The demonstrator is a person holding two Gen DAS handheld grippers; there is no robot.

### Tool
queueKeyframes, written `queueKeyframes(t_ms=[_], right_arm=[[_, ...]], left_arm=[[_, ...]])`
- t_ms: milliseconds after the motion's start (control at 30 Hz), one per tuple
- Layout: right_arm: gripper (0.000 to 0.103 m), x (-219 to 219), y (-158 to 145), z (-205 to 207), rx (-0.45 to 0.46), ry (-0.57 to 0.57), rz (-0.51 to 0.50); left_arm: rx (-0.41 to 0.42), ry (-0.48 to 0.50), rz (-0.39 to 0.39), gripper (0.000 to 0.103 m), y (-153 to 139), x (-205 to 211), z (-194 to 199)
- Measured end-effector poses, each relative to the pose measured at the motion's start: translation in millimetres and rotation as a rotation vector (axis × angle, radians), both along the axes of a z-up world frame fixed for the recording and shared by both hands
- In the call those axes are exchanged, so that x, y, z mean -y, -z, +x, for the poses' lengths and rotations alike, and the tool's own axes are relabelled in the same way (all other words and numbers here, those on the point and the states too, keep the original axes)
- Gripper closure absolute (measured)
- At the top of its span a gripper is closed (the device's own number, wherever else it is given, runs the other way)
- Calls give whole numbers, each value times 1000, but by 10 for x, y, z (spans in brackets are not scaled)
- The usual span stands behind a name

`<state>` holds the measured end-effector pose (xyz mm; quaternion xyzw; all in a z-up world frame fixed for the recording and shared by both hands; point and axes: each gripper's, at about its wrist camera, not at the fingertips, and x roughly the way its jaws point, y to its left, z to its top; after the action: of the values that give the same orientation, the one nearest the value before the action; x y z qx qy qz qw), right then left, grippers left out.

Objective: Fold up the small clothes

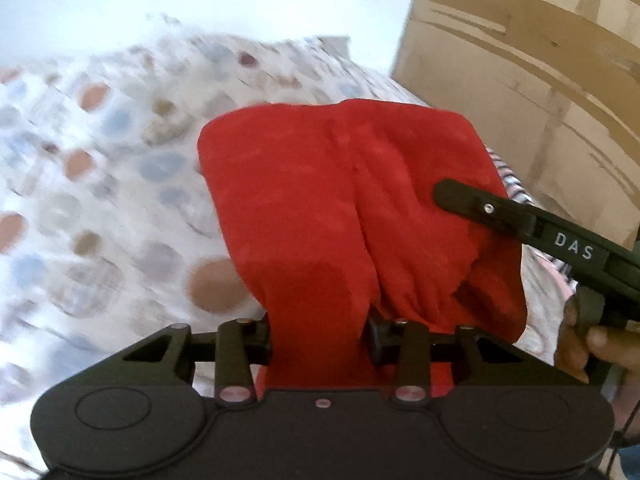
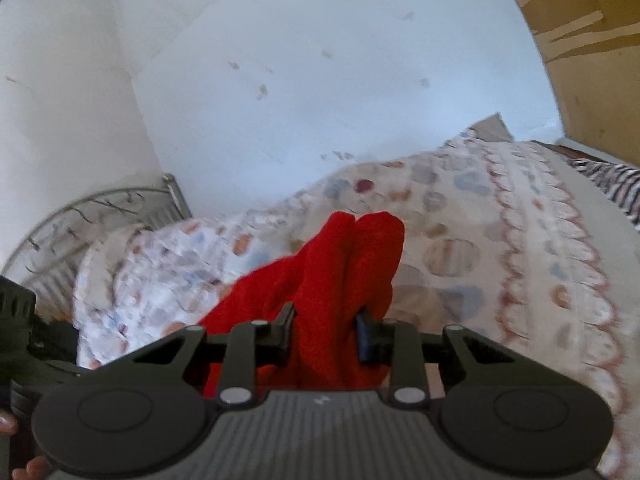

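Garment: a small red knit garment, soft and bunched, hangs lifted above the bed, strung between the two grippers; its far end droops in rounded folds, and I cannot tell what kind of clothing it is.
Left gripper: the black two-finger left gripper is clamped on a gathered band of the red cloth, which fills the gap between the pads and spills back over the tool's body.
Right gripper: the black right gripper, with a ribbed grey body, pinches another bunch of the same garment between its pads; in the left wrist view it reaches in from the right edge, its finger lying against the red fabric.
Hands: a hand is wrapped around the right gripper's handle at the right edge; fingertips show at the lower left corner of the right wrist view.
Bed cover: a white sheet printed with blue, brown and rust circles lies rumpled under the garment, with a scalloped reddish border along one side.
Bed frame: a curved grey metal headboard stands against the wall at the left.
Container: a large brown cardboard box stands just beside the bed; its contents are hidden.
Other cloth: a black-and-white striped fabric lies at the sheet's far right edge.
Wall: a pale painted wall carries a few small scuffs.
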<state>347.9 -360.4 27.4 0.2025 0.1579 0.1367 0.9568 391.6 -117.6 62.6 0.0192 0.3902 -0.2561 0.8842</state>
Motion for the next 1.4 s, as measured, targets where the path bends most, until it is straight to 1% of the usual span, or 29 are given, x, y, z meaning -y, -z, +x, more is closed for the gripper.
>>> queueKeyframes(t_ms=[167,267,333,433,500,533,567,600,667,833,867,900,933,967,1000,1033,1067,1167,1200,1233,1300,1400], right_arm=[[71,-309,-102,416,15,-60,71],[71,-476,-74,694,-14,-89,87],[71,-567,16,878,-57,-97,95],[71,-649,211,1093,-129,-104,65],[70,-712,373,1165,-172,-98,30],[69,-716,428,1180,-189,-86,18],[68,-715,472,1187,-200,-73,16],[64,-696,503,1172,-205,-65,27],[62,-632,550,1138,-207,-59,45],[50,-555,550,1057,-207,-40,7],[50,-547,542,1029,-205,-40,4],[49,-536,530,1006,-203,-41,0],[44,-529,513,986,-198,-43,-6],[39,-530,495,947,-191,-41,-17],[28,-532,465,916,-184,-37,-29],[16,-539,438,878,-176,-29,-44],[12,-543,408,821,-167,-14,-63],[7,-543,296,658,-142,16,-109],[2,-543,255,595,-130,26,-122],[0,-541,211,532,-116,37,-131],[0,-537,123,399,-87,47,-147],[0,-547,-21,180,-39,52,-175]], left_arm=[[26,-75,48,61,-197,-334,216],[19,-119,78,61,-174,-489,357],[-10,-148,81,60,-67,-563,440],[-67,-174,85,59,224,-651,544],[-67,-190,101,55,390,-668,560],[-55,-198,109,52,433,-674,556],[-42,-205,116,51,458,-676,553],[-37,-206,120,49,469,-662,529],[-34,-200,128,46,484,-641,541],[-24,-211,152,39,486,-615,569],[-24,-216,153,38,476,-616,566],[-24,-222,153,34,466,-617,559],[-25,-231,156,25,456,-619,554],[-26,-246,161,19,449,-623,553],[-27,-264,166,12,440,-634,548],[-24,-281,165,10,428,-650,535],[-20,-296,157,10,412,-664,517],[-12,-350,130,6,341,-751,449],[1,-375,117,4,301,-783,406],[16,-393,106,3,259,-807,363],[52,-422,88,2,161,-847,256],[137,-452,84,1,-18,-855,19]])
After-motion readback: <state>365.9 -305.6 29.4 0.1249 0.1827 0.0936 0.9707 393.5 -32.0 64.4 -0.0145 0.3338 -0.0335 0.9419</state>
